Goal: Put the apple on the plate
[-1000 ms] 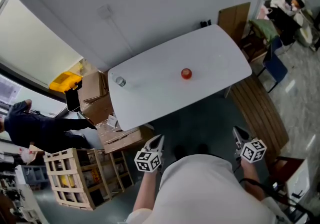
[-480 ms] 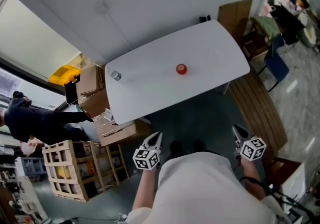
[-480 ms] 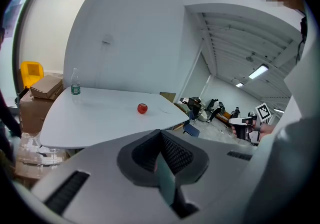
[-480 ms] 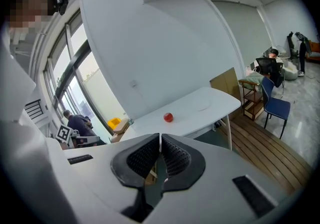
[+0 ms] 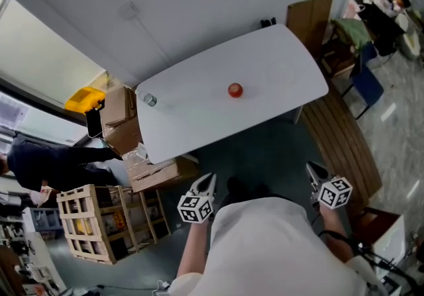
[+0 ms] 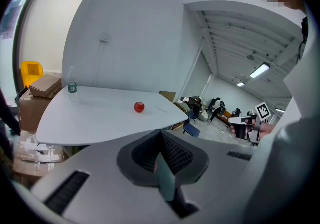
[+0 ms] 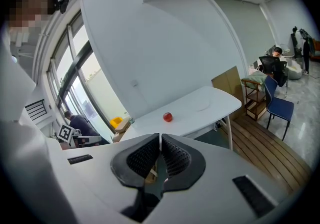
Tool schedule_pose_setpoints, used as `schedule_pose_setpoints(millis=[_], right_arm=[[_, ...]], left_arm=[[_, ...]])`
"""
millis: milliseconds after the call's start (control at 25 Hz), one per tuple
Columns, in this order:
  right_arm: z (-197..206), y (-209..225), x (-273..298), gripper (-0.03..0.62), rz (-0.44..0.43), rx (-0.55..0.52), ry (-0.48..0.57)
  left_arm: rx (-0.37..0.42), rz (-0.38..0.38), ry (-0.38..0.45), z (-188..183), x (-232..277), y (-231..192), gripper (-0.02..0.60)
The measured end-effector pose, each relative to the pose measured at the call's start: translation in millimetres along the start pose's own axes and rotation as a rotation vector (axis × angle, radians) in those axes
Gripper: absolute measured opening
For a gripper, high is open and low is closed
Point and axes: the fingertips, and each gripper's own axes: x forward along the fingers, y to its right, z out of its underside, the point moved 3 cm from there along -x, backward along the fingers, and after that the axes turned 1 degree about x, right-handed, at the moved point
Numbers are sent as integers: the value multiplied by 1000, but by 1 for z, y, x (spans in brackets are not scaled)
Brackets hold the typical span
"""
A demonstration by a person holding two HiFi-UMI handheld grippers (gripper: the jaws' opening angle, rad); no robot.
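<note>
Left hand-held gripper (image 6: pixel 161 138) and right hand-held gripper (image 7: pixel 160 140) both clenched, empty, well short of the tabletop (image 5: pixel 192 119). Apple (image 5: pixel 235 90) sits mid-tabletop, faint plate (image 7: pixel 203 106) toward the right end. Open jaws before reaching; grip the apple's middle, squeeze lightly.

- Hardly told apart from the white table (image 7: pixel 150 123): plate (image 7: pixel 202 108), only a faint outline at 3 o'clock of the apple (image 7: pixel 167 117).
- Too small to read: label of the bottle (image 5: pixel 150 99).
- Cut by the edge at 9 o'clock, head view: person (image 5: pixel 40 162) in dark clothes.

No legible text anywhere — bottle label (image 6: pixel 72 86) unreadable
</note>
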Motion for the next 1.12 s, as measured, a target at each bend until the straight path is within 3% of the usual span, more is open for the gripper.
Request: schedule_pose_setpoints(millis=[360, 1120], right_arm=[[-6, 2, 13, 38, -2, 8, -8], [-59, 9, 83, 38, 81, 55, 24]], left_arm=[[11, 24, 13, -21, 20, -5, 2], [47, 194, -4, -104, 118, -50, 2]])
